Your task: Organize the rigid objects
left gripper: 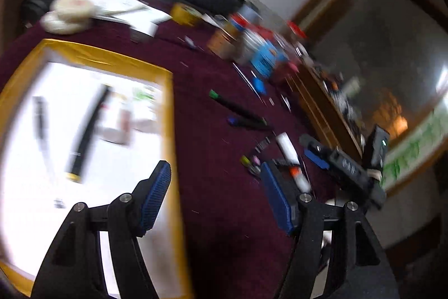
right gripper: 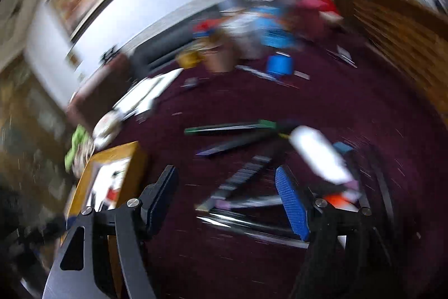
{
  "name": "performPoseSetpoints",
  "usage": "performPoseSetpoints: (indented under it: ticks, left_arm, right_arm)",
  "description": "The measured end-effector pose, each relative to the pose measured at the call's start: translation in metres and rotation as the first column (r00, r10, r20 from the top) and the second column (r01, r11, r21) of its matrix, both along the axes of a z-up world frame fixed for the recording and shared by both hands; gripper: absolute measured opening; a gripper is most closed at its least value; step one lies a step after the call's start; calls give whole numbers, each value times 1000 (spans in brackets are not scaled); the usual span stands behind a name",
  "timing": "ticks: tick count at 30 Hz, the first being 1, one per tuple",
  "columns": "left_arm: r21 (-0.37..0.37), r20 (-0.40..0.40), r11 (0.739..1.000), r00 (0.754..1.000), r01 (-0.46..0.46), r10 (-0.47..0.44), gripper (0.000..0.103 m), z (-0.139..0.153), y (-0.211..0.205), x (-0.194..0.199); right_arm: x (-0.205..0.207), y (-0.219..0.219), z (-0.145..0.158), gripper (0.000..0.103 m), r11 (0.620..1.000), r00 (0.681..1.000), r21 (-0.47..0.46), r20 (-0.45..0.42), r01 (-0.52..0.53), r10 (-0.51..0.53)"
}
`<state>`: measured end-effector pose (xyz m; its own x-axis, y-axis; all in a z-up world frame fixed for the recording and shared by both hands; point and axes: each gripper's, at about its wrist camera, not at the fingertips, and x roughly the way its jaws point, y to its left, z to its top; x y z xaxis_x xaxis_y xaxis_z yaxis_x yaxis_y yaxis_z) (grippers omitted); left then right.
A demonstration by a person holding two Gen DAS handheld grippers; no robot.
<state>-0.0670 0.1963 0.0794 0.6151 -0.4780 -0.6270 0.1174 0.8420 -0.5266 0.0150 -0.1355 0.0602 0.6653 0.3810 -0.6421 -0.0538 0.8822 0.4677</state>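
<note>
Both views are motion-blurred. My left gripper (left gripper: 217,195) is open and empty above the maroon tablecloth (left gripper: 218,215), beside a white tray with a yellow rim (left gripper: 168,108) that holds a black pen (left gripper: 86,131) and other blurred items. Loose on the cloth lie a green-capped marker (left gripper: 235,107), a blue-capped marker (left gripper: 249,123) and a white tube (left gripper: 288,147). My right gripper (right gripper: 228,201) is open and empty over the same markers (right gripper: 232,128) and the white tube (right gripper: 319,156); it also shows in the left wrist view (left gripper: 316,150). The tray shows at left (right gripper: 112,159).
Jars, bottles and a blue box (left gripper: 263,58) crowd the far edge of the table. Tape rolls (left gripper: 70,10), papers (left gripper: 123,7) and a yellow tape roll (left gripper: 184,13) lie at the back left. A wooden cabinet (left gripper: 324,102) stands right of the table.
</note>
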Motion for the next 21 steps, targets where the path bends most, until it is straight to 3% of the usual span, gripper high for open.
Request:
performPoseSetpoints:
  ticks: [3,8,16,21]
  left_arm:
    - [50,-27,995,996,87,-85,66,-6,-45,5]
    - [156,-49,976,988,153,-147,66,-17,-102,16]
    - [362,-22,915,983,180,-185,65,-23,-169,65]
    - [443,-54,871,976,212,-210,65,-41,-202,104]
  right_arm:
    - [-6,-54,-19,67,992,995,84,-28,99,-97]
    - [-10,-110,-38,67,974,982,125,-19,188,-187]
    - [-14,-138,-65,67,952,980,233,-40,198,-194]
    - [-16,-141,-68,67,945,982,268,-38,188,-184]
